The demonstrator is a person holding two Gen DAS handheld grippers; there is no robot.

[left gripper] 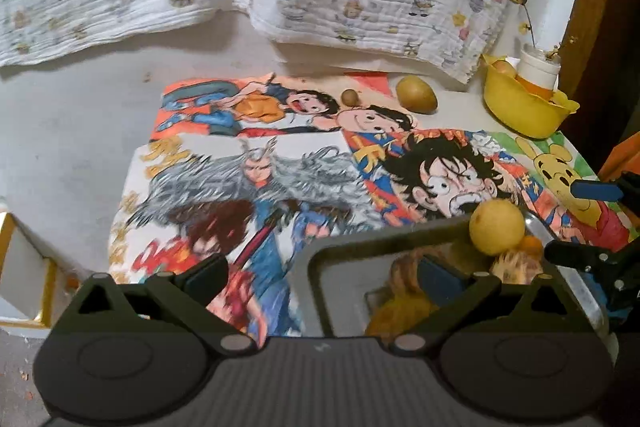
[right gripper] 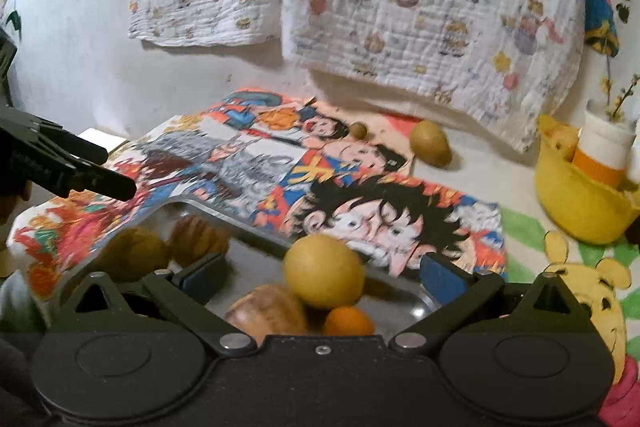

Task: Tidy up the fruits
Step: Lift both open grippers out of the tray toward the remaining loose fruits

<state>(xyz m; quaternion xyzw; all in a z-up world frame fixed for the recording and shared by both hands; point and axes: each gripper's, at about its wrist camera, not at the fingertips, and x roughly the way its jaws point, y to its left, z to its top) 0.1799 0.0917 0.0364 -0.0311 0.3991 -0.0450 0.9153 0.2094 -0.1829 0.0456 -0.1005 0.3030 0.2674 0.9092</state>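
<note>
The right gripper (right gripper: 322, 277) hangs over a metal tray (right gripper: 256, 223) with its jaws spread wide and nothing between them. Directly ahead of it, between the two blue finger pads (right gripper: 202, 277), a yellow round fruit (right gripper: 324, 271) sits in the tray. Below that fruit, closest to the gripper body, lie a small orange (right gripper: 348, 321) and a pale brownish fruit (right gripper: 268, 313); the yellow fruit touches both. Ahead and to the left of the left pad rest two more brownish fruits (right gripper: 196, 241), blurred, still inside the tray.

The left gripper (left gripper: 322, 279) is also spread open and empty. Its right finger reaches over the tray's (left gripper: 320, 251) near corner, while its left finger stands over the cartoon-printed cloth (left gripper: 256, 179) covering the table. In this view the yellow fruit (left gripper: 496, 227) lies ahead and to the right of the right finger, with the orange (left gripper: 532, 243) just behind it.

Far ahead of both grippers, near the hanging patterned blanket (right gripper: 432, 7), an egg-shaped yellow-green fruit (right gripper: 430, 143) lies on the table, and a smaller brown one (right gripper: 359, 129) sits just to its left on the cloth, apart from it. Further right stands a yellow bowl (right gripper: 576, 203) holding a white-and-orange container (right gripper: 604, 147) and a yellowish fruit whose kind cannot be made out.
</note>
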